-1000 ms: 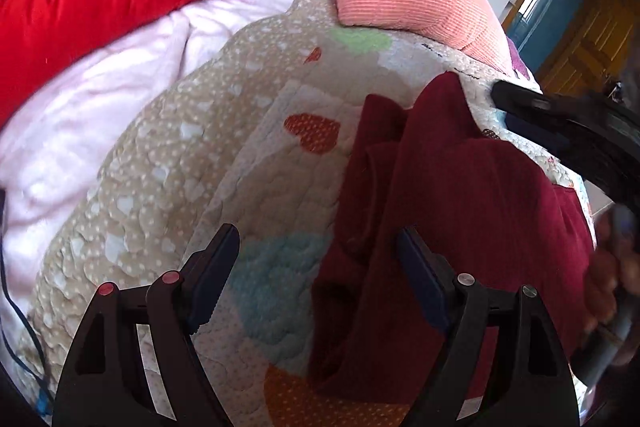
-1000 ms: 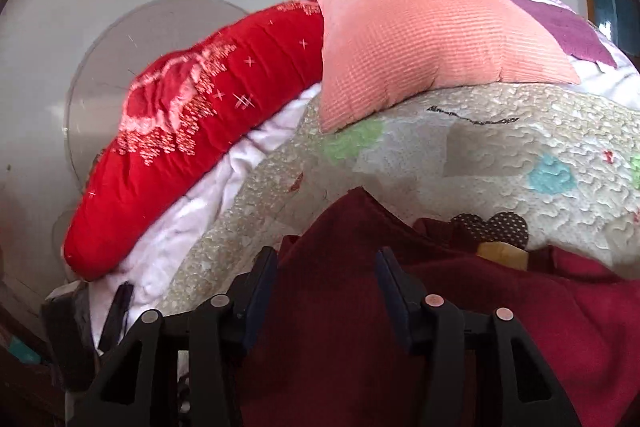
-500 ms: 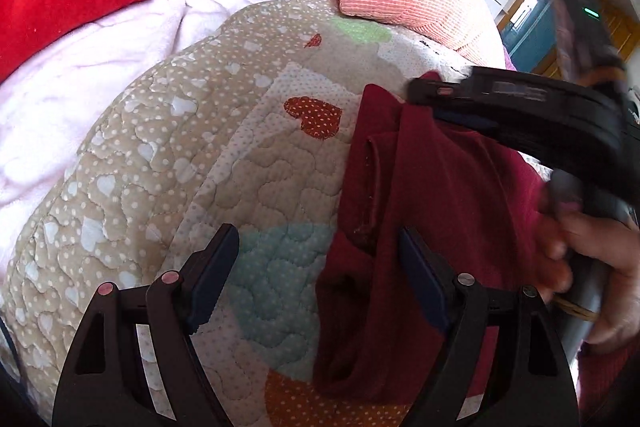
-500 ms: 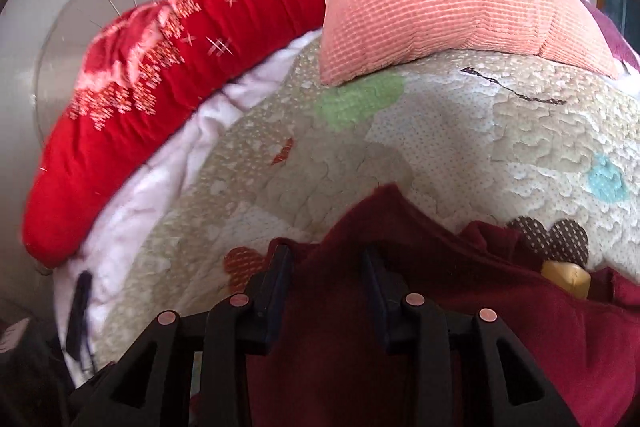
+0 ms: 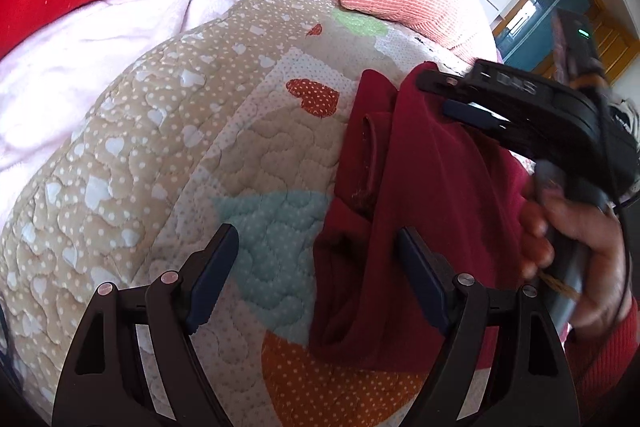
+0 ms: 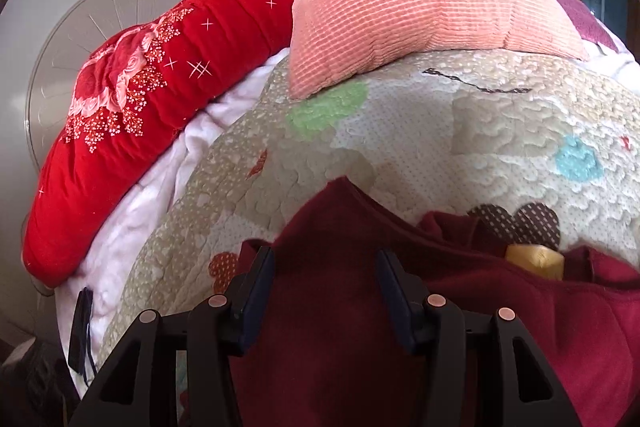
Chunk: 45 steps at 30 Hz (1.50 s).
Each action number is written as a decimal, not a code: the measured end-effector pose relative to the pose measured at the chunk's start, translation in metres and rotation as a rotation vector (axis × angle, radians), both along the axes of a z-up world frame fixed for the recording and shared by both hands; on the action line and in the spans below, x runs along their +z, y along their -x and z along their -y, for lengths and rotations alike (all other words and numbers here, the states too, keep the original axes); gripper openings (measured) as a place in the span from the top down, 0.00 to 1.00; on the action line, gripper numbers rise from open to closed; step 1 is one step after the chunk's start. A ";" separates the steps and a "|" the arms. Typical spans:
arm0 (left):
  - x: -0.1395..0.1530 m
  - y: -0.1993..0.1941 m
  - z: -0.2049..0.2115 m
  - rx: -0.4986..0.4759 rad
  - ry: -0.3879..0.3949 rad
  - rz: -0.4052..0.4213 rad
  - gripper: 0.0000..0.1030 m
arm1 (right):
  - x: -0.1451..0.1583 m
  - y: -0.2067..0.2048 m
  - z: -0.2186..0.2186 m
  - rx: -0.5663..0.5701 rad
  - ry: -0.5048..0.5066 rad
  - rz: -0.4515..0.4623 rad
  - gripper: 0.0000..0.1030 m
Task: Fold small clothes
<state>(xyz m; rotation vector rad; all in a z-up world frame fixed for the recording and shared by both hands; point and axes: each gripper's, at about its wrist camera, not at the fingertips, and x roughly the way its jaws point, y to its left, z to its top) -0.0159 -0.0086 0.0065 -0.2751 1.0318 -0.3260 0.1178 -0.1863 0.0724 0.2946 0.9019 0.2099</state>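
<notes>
Both jaws stand open over the maroon garment [image 5: 432, 195] on the bed's quilt [image 5: 168, 147]: left gripper [image 5: 316, 259] wide and empty, right gripper [image 6: 326, 283] just opening, cloth loose between.

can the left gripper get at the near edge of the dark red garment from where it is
Probably yes. The left gripper is open, and the folded dark red fleece garment edge already lies between its fingers on the patchwork heart quilt. The right gripper works the far end, clear of that path.

A dark red garment [image 5: 432, 195] lies folded over (one sleeve showing along its left edge) on the patterned quilt [image 5: 168, 131].
</notes>
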 end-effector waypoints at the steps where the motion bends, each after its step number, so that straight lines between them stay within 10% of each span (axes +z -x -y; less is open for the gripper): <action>1: -0.001 0.001 -0.001 0.001 0.010 -0.004 0.21 | -0.004 -0.006 -0.003 0.007 0.003 -0.022 0.51; 36: -0.009 0.006 0.005 -0.016 0.053 0.043 0.15 | -0.002 -0.004 -0.059 0.117 0.144 -0.155 0.28; 45: -0.006 -0.004 0.015 -0.009 0.040 0.024 0.07 | 0.013 0.017 -0.037 0.109 0.002 -0.110 0.28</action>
